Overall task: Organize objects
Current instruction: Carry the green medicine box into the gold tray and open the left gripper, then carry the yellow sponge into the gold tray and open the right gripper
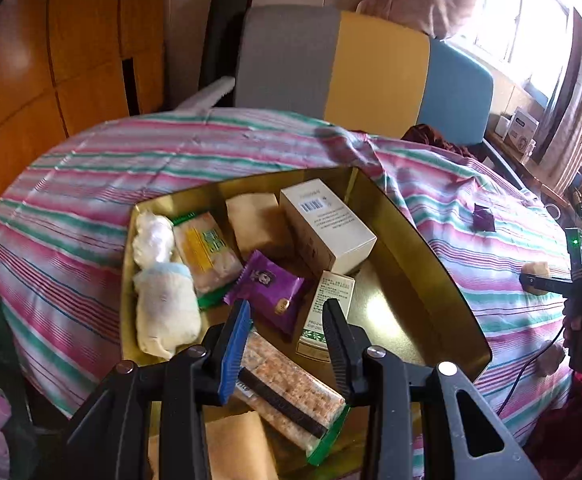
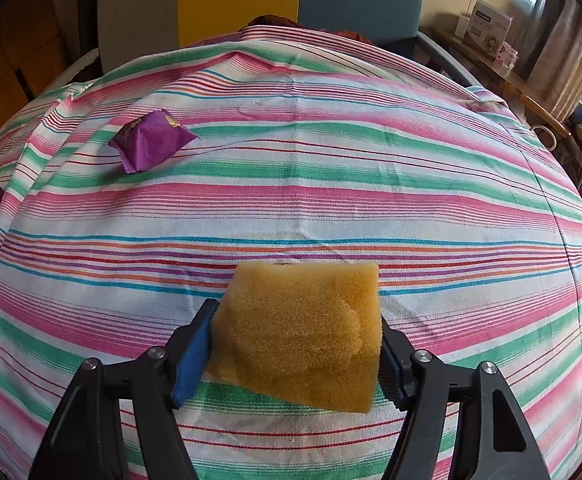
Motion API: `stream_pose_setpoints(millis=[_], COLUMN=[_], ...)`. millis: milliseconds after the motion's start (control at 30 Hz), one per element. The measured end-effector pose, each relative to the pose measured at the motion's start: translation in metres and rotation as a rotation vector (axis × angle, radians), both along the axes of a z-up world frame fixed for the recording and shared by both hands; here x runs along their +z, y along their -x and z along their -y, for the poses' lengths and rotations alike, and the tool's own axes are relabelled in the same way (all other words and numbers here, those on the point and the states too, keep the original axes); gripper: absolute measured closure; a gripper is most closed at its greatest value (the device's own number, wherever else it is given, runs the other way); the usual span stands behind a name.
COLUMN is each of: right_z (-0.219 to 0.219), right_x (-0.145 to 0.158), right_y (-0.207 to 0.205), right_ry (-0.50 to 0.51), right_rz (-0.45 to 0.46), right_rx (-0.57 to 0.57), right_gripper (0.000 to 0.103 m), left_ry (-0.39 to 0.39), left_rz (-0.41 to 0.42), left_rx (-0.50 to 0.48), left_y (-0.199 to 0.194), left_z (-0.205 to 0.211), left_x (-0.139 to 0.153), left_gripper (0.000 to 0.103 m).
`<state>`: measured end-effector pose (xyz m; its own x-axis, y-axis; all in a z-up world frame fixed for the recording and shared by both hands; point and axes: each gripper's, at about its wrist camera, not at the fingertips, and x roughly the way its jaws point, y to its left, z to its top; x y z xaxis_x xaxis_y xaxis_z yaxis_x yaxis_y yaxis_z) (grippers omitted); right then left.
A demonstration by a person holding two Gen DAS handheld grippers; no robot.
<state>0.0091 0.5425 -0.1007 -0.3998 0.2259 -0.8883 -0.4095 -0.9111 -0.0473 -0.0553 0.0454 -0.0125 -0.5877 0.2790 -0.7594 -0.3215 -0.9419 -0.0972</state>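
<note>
A gold tray-like box [image 1: 431, 248] on the striped cloth holds several items: a white carton [image 1: 327, 224], a purple snack packet [image 1: 269, 286], a green-and-white small box [image 1: 327, 312], rolled white cloths [image 1: 163, 308] and a tan sponge [image 1: 257, 220]. My left gripper [image 1: 287, 308] hovers open just above a long cracker pack [image 1: 287, 392] lying in the box, with nothing pressed between its pads. My right gripper [image 2: 295, 318] is shut on a yellow sponge [image 2: 303, 332], low over the cloth. A second purple packet [image 2: 151, 144] lies loose at the far left.
The striped cloth [image 2: 331, 208] covers a rounded table. A grey, yellow and blue chair back [image 1: 375, 72] stands behind it. A shelf with boxes [image 2: 491, 28] sits at the right under a window. Wooden cabinets [image 1: 51, 60] fill the left.
</note>
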Motion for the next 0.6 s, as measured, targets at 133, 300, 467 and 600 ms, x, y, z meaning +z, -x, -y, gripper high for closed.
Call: stream_pose_setpoints(millis=[133, 300, 467, 600], right_z=[0.001, 0.021, 0.073, 0.139], right_x=[0.002, 0.015, 0.051, 0.086], right_y=[0.0, -0.001, 0.005, 0.014], right_ry=[0.01, 0.015, 0.039, 0.065], right_rz=[0.022, 0.032, -0.047, -0.13], right_rx=[-0.02, -0.007, 0.127, 0.296], right_gripper=[0.034, 0.038, 0.038, 0.038], left_ry=[-0.003, -0.016, -0.032, -0.057], left_rz=[-0.017, -0.015, -0.002, -0.006], left_rx=[-0.001, 0.004, 0.015, 0.033], left_y=[-0.005, -0.009, -0.01, -0.01], left_z=[0.004, 0.011, 0.018, 0.028], left_x=[0.004, 0.004, -0.001, 0.001], left_gripper=[0.065, 0.065, 0.065, 0.065])
